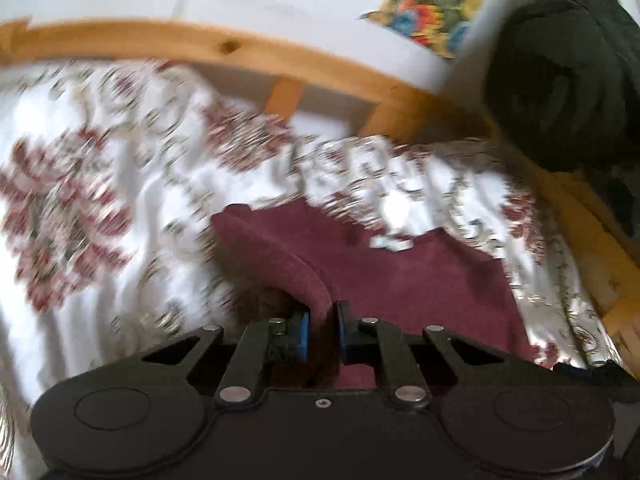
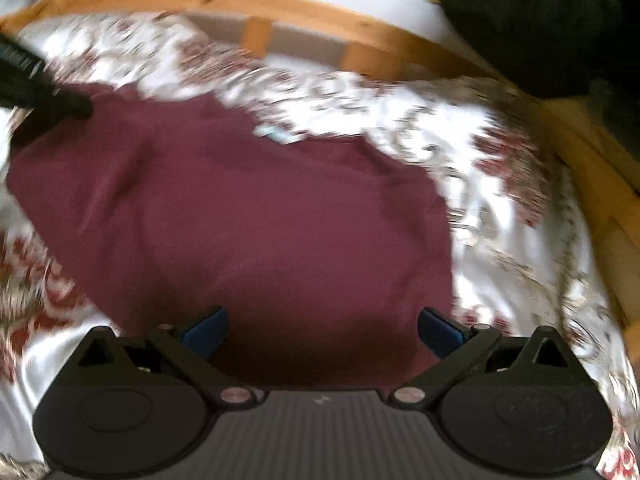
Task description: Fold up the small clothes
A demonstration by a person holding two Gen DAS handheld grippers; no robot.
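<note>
A dark red garment (image 2: 248, 208) lies spread on a floral white bedspread (image 2: 500, 208), blurred in both views. In the left wrist view my left gripper (image 1: 322, 314) is shut on a raised fold of the garment (image 1: 304, 276), and the cloth passes between its blue pads (image 1: 301, 332). The rest of the garment (image 1: 420, 280) lies to the right of that fold. My right gripper (image 2: 322, 326) hangs open over the garment's near part, its blue pads (image 2: 208, 330) wide apart with nothing pinched. A black gripper tip (image 2: 60, 100) meets the garment's far left corner.
A wooden bed rail (image 1: 224, 46) with slats curves behind the bedspread (image 1: 100, 184). A pile of dark clothing (image 1: 560, 80) sits at the upper right, beside a colourful patterned cloth (image 1: 428, 12). The rail continues down the right side (image 2: 600, 184).
</note>
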